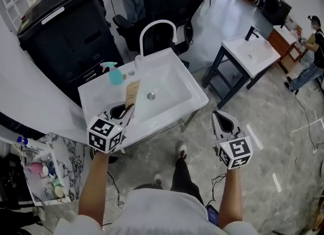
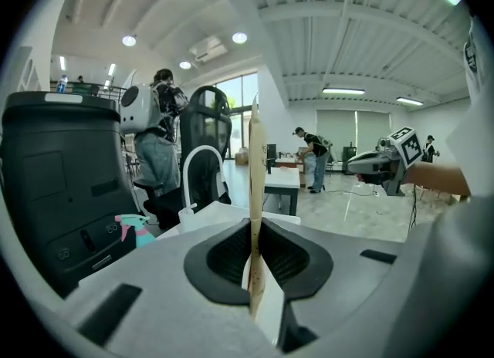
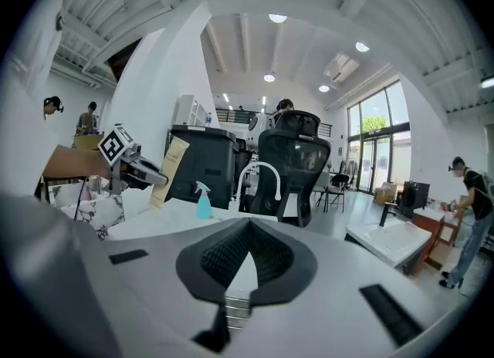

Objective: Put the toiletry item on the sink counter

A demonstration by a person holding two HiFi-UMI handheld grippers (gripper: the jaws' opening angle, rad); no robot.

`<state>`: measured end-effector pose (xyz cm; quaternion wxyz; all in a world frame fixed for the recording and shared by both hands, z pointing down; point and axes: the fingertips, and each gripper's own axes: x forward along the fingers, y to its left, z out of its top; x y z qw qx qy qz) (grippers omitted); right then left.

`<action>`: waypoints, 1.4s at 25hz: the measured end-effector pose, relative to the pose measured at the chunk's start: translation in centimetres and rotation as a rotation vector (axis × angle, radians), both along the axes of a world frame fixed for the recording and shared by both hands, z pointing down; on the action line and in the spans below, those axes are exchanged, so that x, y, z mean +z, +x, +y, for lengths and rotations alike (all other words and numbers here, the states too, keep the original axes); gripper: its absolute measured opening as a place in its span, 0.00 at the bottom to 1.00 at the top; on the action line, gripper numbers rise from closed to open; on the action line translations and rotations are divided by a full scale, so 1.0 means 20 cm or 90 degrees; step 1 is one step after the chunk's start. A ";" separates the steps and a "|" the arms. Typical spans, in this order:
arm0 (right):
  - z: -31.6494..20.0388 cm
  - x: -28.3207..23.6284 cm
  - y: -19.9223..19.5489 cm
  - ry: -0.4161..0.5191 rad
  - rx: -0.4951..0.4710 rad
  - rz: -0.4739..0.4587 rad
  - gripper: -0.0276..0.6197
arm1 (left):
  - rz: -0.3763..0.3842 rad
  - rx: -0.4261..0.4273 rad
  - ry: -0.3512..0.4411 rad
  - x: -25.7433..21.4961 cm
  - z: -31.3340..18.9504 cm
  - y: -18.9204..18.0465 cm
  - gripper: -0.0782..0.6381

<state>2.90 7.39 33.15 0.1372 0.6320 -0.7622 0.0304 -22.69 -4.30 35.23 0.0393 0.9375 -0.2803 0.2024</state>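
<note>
The toiletry item is a flat beige tube [image 1: 132,93], held upright over the left side of the white sink counter [image 1: 98,96]. My left gripper [image 1: 126,109] is shut on its lower end. In the left gripper view the tube [image 2: 255,187] stands edge-on between the pads of the left gripper [image 2: 255,233]. The right gripper view shows the tube [image 3: 170,167] from the side. My right gripper [image 1: 218,115] hangs over the floor to the right of the sink, shut with nothing in it; its tips [image 3: 250,221] meet.
A teal spray bottle [image 1: 115,73] stands on the counter's back left, near the white arched faucet [image 1: 157,25]. A black cabinet [image 1: 61,26] and office chair [image 1: 169,1] stand behind. A second sink table [image 1: 250,51] is at right, and a marble shelf [image 1: 63,150] with bottles at lower left.
</note>
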 end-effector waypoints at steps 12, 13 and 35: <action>-0.72 0.35 0.49 -0.074 -0.032 -0.059 0.04 | -0.216 0.060 0.029 0.32 -0.65 0.65 0.15; -0.79 0.38 0.52 -0.080 -0.042 -0.061 0.04 | -0.228 0.059 0.025 0.36 -0.73 0.71 0.15; -1.42 0.83 0.93 -0.209 -0.157 -0.115 0.04 | -0.523 -0.033 0.059 1.05 -1.70 1.20 0.15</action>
